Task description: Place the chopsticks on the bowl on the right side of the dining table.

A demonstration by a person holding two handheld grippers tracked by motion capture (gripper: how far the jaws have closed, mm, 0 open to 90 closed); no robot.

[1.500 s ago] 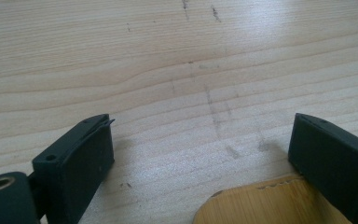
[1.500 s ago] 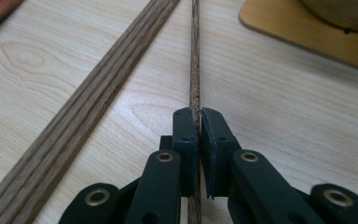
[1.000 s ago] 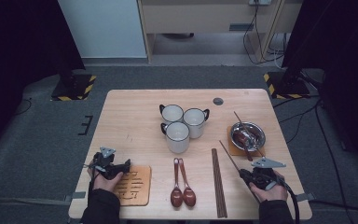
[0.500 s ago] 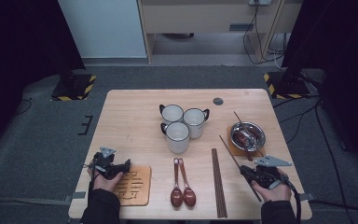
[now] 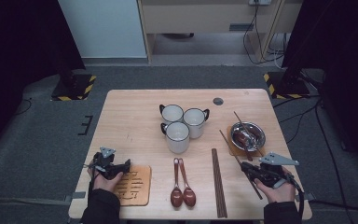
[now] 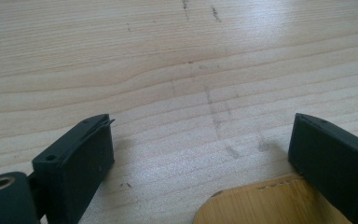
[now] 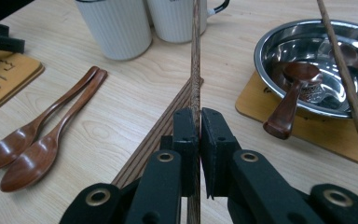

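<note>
Right gripper [image 7: 199, 122]: jaws clamped on a chopstick [image 7: 196, 56], held off the table [image 5: 135, 116] near its right front corner
Chopstick: slants toward the steel bowl [image 5: 248, 135]
Left gripper [image 6: 200, 154]: jaws wide apart, nothing between them, by the wooden coaster [image 5: 133, 184]
Centre: three mugs [image 5: 182, 126], two spoons [image 5: 182, 184]

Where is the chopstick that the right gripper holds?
In the high view the chopstick slants at the table's right, clamped in the right gripper, between the chopstick pair and the steel bowl.
</note>
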